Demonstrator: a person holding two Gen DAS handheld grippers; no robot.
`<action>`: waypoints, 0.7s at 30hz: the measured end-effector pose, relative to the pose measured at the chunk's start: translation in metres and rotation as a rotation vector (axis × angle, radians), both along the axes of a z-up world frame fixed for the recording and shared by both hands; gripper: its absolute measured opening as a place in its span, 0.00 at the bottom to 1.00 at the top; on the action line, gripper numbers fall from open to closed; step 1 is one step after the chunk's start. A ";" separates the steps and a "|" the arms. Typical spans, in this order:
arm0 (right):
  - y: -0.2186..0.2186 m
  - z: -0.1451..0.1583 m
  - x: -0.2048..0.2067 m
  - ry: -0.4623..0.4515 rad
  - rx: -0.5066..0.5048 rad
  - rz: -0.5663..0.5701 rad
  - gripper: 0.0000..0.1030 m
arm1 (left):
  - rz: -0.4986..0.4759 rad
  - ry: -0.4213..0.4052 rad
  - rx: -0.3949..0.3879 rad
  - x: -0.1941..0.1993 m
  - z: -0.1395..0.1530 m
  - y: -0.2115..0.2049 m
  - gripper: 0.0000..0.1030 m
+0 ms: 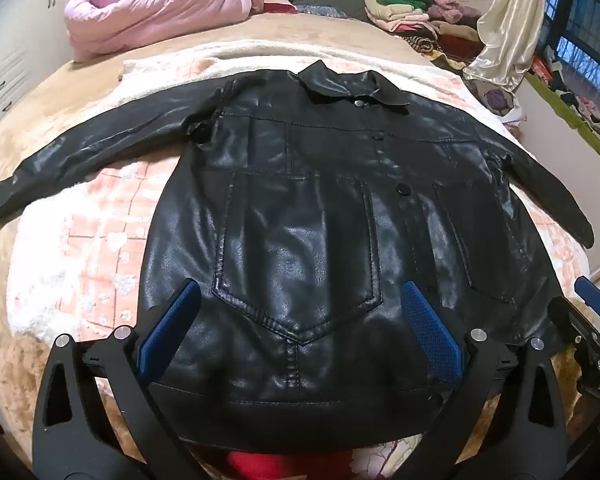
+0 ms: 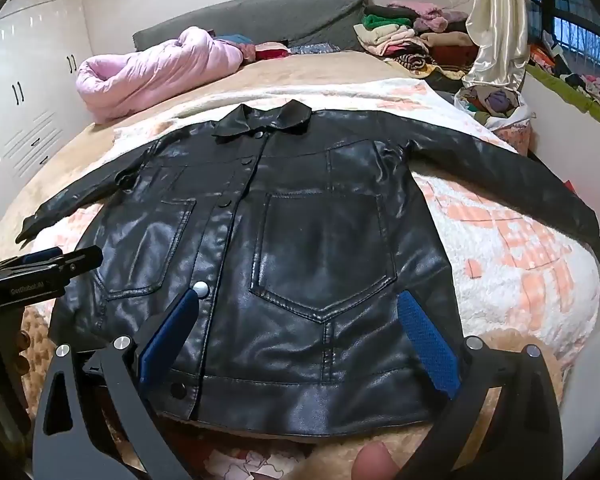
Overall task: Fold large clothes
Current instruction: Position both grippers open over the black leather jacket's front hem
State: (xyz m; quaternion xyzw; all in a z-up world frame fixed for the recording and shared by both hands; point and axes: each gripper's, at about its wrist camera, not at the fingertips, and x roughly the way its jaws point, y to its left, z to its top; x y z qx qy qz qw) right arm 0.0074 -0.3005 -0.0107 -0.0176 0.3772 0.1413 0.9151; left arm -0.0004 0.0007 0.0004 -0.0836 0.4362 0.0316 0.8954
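Glossy black leather jacket (image 1: 300, 208) lies flat, unfolded; my left hand-held gripper (image 1: 300, 332) and right hand-held gripper (image 2: 300, 336) spread wide over its hem, all folds left.

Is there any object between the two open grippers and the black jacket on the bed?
Nothing visible blocks them. The left gripper and right gripper are both open above the hem of the black leather jacket, which lies flat on the blanket with nothing on it.
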 end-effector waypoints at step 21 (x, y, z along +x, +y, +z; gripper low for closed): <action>0.002 0.004 -0.003 -0.007 0.020 0.013 0.96 | 0.000 0.002 0.012 0.002 0.003 -0.003 0.91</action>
